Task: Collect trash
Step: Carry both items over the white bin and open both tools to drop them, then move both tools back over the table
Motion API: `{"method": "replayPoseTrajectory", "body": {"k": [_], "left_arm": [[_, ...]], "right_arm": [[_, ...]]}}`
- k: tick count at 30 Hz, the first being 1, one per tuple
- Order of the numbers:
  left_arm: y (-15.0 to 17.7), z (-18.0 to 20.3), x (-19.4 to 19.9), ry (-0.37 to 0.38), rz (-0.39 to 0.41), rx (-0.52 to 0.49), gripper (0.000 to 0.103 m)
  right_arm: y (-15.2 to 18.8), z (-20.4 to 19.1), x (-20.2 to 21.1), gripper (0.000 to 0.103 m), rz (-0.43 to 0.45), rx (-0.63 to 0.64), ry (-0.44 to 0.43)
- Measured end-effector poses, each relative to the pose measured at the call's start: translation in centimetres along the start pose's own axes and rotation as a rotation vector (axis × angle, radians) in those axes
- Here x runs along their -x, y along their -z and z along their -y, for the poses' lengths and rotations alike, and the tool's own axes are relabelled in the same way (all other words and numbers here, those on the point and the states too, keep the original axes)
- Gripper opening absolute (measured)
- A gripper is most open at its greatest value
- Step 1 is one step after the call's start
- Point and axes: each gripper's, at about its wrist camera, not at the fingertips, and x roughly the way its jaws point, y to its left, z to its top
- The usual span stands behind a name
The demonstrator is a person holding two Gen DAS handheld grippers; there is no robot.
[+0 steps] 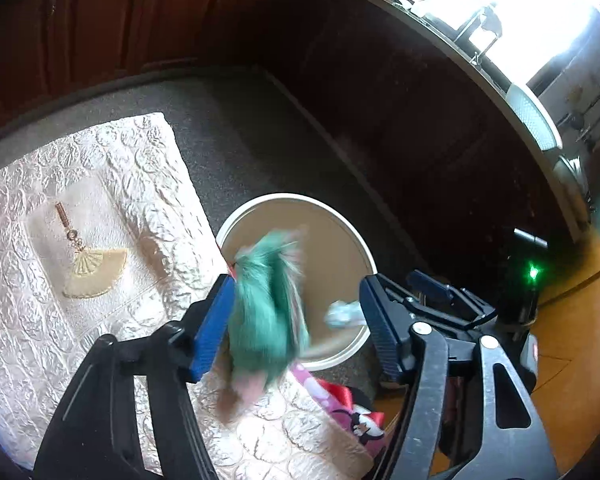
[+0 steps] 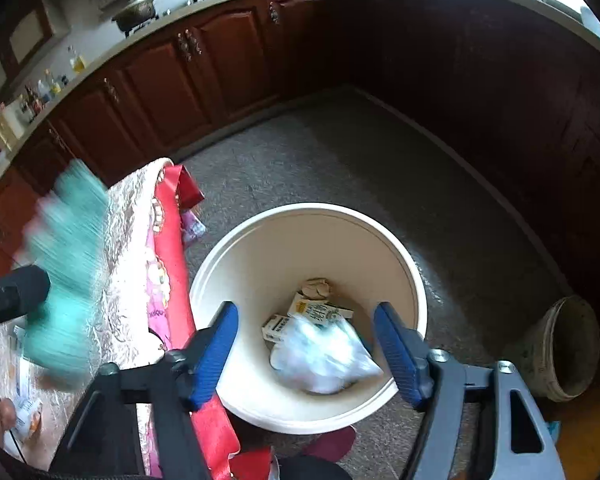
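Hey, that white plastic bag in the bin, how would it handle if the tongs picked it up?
The white plastic bag looks crumpled and thin, so probably floppy and light. Its glossy film may slip between the right tongs. Lying loose on cartons, it would likely lift free.

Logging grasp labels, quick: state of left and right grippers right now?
Left gripper: open; blurred green fluffy thing between its fingers, apparently not clamped.
Right gripper: open, holding nothing, above the white bin with a white bag inside.

Surface and floor, kitchen corner.
Surface (image 1: 112,168) under embossed cream cloth, gold fan emblem (image 1: 94,270); wrappers (image 2: 26,416) near its edge. Grey speckled floor (image 2: 320,152) carries white bin (image 2: 414,280), worn grey bucket (image 2: 560,348) well apart.
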Motion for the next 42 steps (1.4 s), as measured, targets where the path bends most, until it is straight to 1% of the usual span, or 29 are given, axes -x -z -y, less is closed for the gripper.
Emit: {"method": "replayPoseTrajectory", "body": {"k": [2, 5, 8, 16, 25, 27, 33, 42], "left_arm": [[0.3, -0.3, 0.2, -0.018, -0.001, -0.010, 0.064], [0.4, -0.6, 0.7, -0.025, 0.009, -0.012, 0.065], [0.7, -1.4, 1.6, -0.059, 0.029, -0.018, 0.064], [1.1, -2.7, 2.5, -0.117, 0.047, -0.014, 0.065], [2.0, -4.4, 4.5, -0.192, 0.087, -0.013, 0.065], [2.2, -4.2, 4.9, -0.222, 0.097, -0.018, 0.065], [2.9, -5.7, 7.3, -0.281, 0.123, -0.021, 0.065], [5.0, -9.0, 11.3, -0.368, 0.163, 0.008, 0.065]], "right_arm": [[0.2, 0.3, 0.0, 0.068, -0.005, -0.003, 0.002], [0.2, 0.0, -0.4, 0.068, -0.015, -0.022, -0.006], [0.2, -0.3, -0.7, 0.068, -0.021, -0.033, -0.018], [0.5, -2.1, 0.2, 0.068, -0.005, -0.006, -0.024], [0.8, -4.7, 1.3, 0.068, 0.007, 0.031, -0.045], [0.8, -5.6, 1.8, 0.068, 0.012, 0.044, -0.060], [1.1, -8.6, 2.8, 0.069, 0.026, 0.098, -0.091], [2.2, -14.2, 3.4, 0.070, 0.019, 0.178, -0.164]]}}
